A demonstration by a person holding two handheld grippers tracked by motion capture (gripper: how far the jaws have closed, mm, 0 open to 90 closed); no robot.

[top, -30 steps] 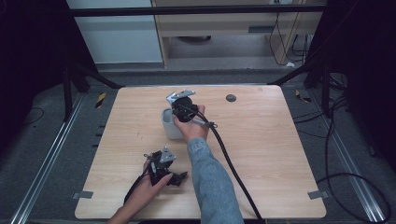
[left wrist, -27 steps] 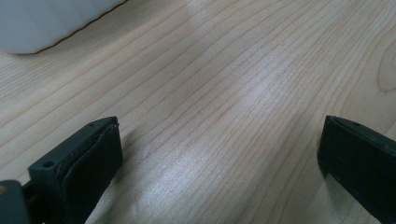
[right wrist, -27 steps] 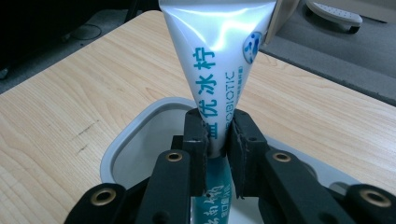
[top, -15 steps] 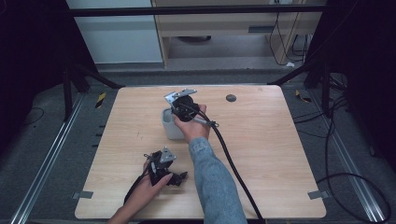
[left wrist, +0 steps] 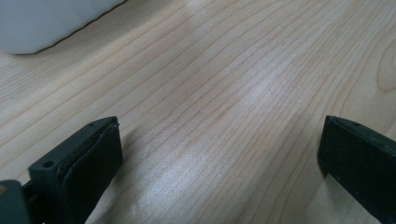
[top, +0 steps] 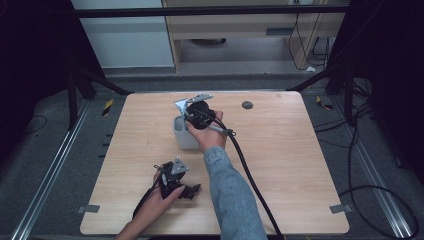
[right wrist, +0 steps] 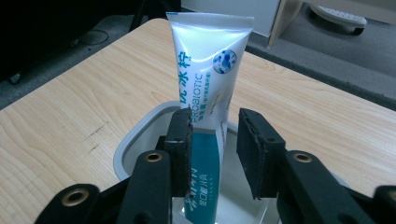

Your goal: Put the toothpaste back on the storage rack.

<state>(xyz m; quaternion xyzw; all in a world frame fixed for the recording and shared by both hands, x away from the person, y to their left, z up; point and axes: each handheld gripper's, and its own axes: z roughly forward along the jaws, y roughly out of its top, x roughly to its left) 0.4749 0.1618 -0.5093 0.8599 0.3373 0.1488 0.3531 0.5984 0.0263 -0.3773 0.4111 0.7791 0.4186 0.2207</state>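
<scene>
We see the right gripper [right wrist: 215,154] parted around the tube [right wrist: 208,93] in the cup [right wrist: 135,140], left gripper [left wrist: 219,158] open; soft, light, slippery, so pinch mid-body.

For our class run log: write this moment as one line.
right tool: open around toothpaste tube standing in grey cup | left tool: open, low over table

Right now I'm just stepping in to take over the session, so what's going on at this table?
A person works at a wooden table with a hand-held gripper in each hand. The right hand-held gripper is over a grey cup, with a white and teal tube standing between its jaws; the left jaw touches the tube, the other stands slightly off it. The left hand-held gripper rests low near the table's front edge, jaws wide open and holding nothing.
</scene>
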